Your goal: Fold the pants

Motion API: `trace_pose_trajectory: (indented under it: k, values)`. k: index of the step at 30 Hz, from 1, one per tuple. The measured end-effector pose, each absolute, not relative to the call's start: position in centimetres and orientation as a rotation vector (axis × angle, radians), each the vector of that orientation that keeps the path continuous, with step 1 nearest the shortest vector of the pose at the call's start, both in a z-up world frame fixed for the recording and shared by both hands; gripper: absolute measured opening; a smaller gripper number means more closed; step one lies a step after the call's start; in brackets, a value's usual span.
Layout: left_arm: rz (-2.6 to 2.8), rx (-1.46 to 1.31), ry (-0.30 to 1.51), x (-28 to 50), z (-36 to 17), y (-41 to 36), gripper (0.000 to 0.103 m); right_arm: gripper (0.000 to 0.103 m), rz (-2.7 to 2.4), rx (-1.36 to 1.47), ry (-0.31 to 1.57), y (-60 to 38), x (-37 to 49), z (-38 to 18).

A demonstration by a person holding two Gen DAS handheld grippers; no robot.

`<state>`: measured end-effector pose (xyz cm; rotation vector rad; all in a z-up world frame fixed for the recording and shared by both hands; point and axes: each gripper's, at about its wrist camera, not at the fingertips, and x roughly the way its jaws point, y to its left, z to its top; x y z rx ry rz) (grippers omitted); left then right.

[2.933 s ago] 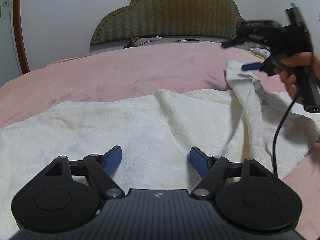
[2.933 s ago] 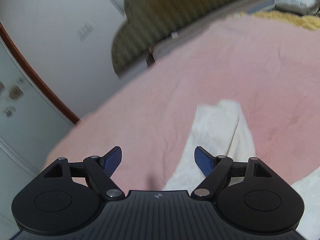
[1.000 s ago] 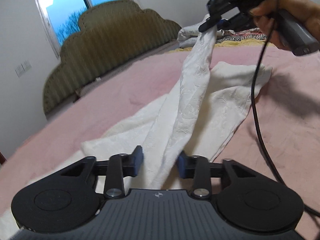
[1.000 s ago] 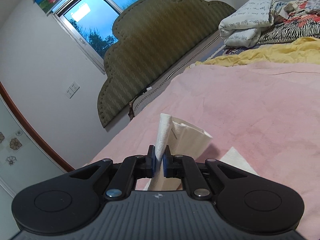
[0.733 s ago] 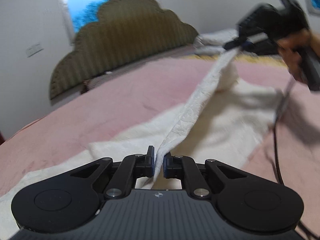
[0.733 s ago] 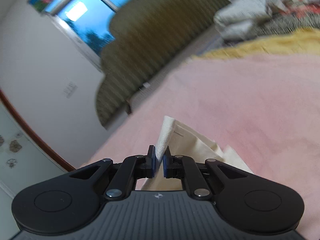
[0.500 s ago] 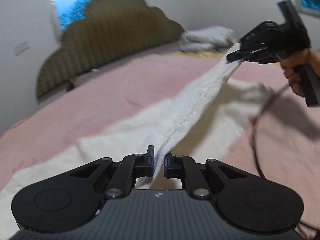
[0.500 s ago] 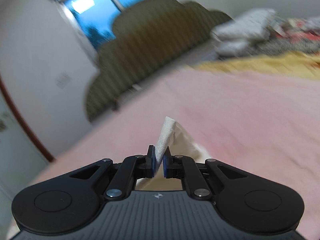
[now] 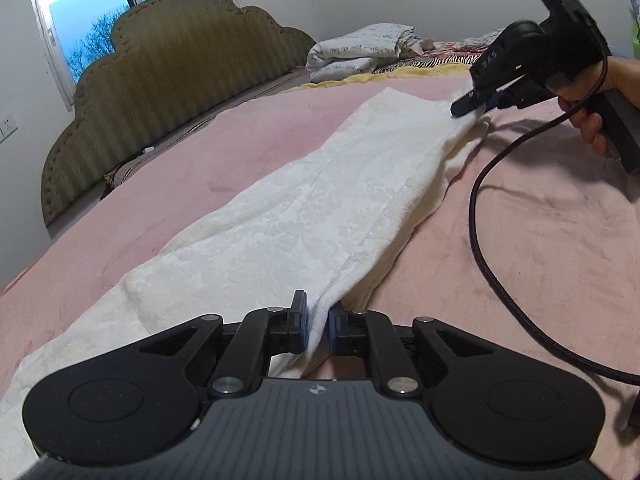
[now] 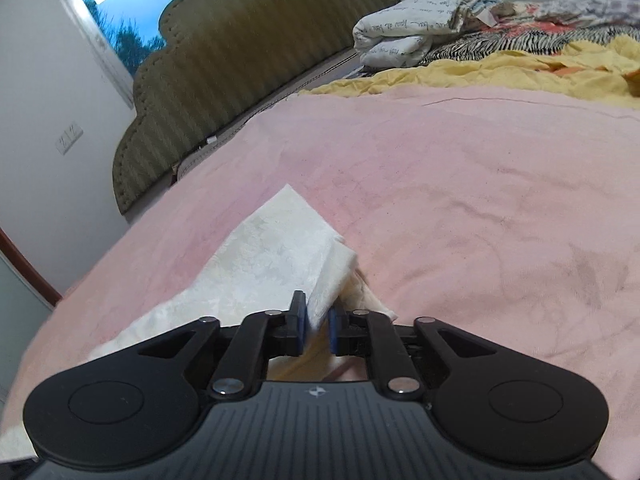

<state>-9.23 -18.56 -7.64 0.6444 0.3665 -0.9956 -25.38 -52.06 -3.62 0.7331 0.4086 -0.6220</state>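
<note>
**A:** What did the left wrist view show?

**B:** The white pants (image 9: 320,208) lay doubled lengthwise on the pink blanket (image 9: 540,240), running away toward the olive headboard (image 9: 168,80). The left gripper (image 9: 317,326) had the near edge of the cloth between its blue pads. Its jaws had just been opening, and a slim gap showed on the right pad's side, so the pinch had slackened. Far off, a hand (image 9: 600,100) held the right gripper (image 9: 474,104) at the cloth's far corner, its black cable (image 9: 480,216) trailing over the blanket.

**B:** And the right wrist view?

**A:** The right gripper (image 10: 317,326) sat low over the blanket, the pants' (image 10: 272,260) folded corner lying between the pads. The jaws had just parted a little there too; the cloth touched the left pad but stood clear of the right one, so it was let go, not clamped. Folded bedding (image 10: 420,32) was stacked by the headboard.
</note>
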Motion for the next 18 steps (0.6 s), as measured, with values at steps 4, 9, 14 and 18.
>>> trace_pose_trajectory:
  k: [4,9,14,18]
  values:
    - [-1.008,0.577,0.425,-8.4,-6.4,-17.2,0.054,0.020,-0.655,0.725,0.404,-52.0,-26.4,-2.6]
    - [-1.079,0.248,0.603,-4.3,-3.1,-14.3,0.068,0.025,-0.889,0.438,0.294,-50.9,-26.4,1.0]
    - [-0.840,0.250,0.582,-1.0,-2.7,-13.4,0.069,0.028,-0.537,0.305,0.519,-51.6,-17.6,0.5]
    - [-0.739,0.337,0.641,0.8,-4.5,-13.5,0.069,0.027,-0.488,0.289,0.703,-53.8,-12.0,-3.0]
